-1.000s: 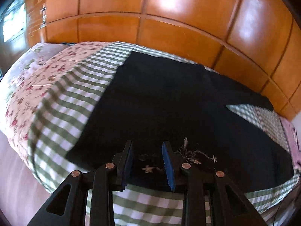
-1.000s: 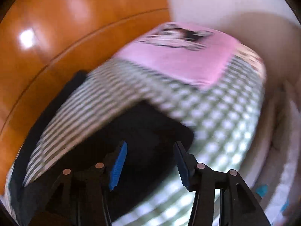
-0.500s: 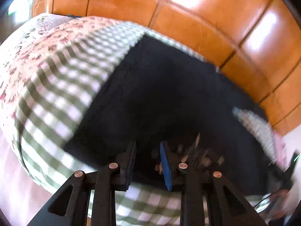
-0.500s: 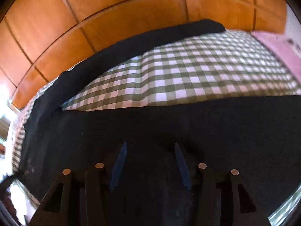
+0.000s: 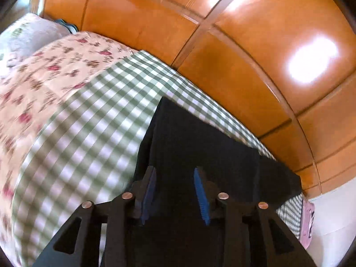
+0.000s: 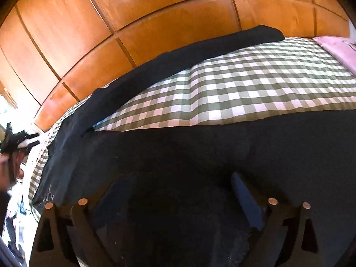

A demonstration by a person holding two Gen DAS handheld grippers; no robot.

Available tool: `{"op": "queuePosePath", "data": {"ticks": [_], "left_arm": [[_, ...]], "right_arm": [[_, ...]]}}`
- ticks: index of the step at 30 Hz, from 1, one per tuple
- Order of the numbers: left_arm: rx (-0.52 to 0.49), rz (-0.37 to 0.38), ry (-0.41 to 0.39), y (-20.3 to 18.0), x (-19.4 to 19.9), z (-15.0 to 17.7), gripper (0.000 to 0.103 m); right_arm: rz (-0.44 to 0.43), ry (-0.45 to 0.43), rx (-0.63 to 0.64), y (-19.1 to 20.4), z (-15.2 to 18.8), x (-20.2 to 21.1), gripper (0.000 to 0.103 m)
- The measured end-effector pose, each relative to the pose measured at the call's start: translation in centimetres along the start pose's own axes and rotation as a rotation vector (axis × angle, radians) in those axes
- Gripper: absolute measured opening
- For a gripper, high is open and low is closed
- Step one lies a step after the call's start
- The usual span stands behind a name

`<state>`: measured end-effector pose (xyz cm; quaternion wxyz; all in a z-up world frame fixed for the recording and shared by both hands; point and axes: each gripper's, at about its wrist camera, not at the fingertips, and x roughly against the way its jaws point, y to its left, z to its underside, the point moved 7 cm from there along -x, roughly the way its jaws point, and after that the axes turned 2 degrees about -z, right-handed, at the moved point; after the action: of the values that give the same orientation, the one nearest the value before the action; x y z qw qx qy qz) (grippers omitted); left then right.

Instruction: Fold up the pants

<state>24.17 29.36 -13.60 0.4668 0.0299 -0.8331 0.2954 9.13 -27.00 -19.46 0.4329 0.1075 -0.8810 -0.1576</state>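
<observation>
The black pants (image 6: 200, 155) lie spread on the bed's green checked sheet (image 6: 255, 84), one leg along the far edge by the wooden wall panels (image 6: 155, 22); the left claw (image 5: 174, 194) hovers over them, jaws apart, gripping nothing; the right claw (image 6: 178, 200) likewise gapes wide above the dark cloth.

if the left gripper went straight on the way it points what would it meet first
Most likely the black pants, which already fill the gap ahead of the left gripper; depth is unclear.
</observation>
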Motion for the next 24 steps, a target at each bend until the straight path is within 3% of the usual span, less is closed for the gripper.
{"op": "queuePosePath", "data": {"ticks": [2,4,11,16,17,19,21,24], "left_arm": [[0.016,-0.024,0.047,0.3,-2.5,-2.0,0.052],[0.025,-0.056,0.085,1.1,-4.9,-3.9,0.059],[0.042,-0.087,0.111,1.7,-10.1,-7.7,0.059],[-0.025,-0.181,0.121,0.9,-12.4,-8.2,0.059],[-0.055,-0.183,0.117,0.4,-12.4,-8.1,0.048],[-0.136,-0.184,0.120,-0.9,-12.2,-7.5,0.016],[-0.211,-0.185,0.074,-2.3,-11.1,-6.9,0.009],[-0.271,-0.093,-0.002,-5.0,-7.5,-5.4,0.006]], "right_arm": [[0.024,0.007,0.032,0.2,0.2,-0.2,0.101],[0.052,0.014,0.055,0.5,0.3,-0.5,0.101],[0.070,0.012,0.043,0.2,0.1,-0.8,0.103],[0.094,0.012,0.050,0.3,0.0,-1.1,0.103],[0.094,0.012,0.050,0.3,0.0,-1.1,0.103],[0.100,0.014,0.055,0.3,0.0,-1.1,0.103],[0.105,0.015,0.062,0.3,0.0,-1.1,0.103],[0.114,0.015,0.073,0.5,0.1,-1.2,0.103]]}}
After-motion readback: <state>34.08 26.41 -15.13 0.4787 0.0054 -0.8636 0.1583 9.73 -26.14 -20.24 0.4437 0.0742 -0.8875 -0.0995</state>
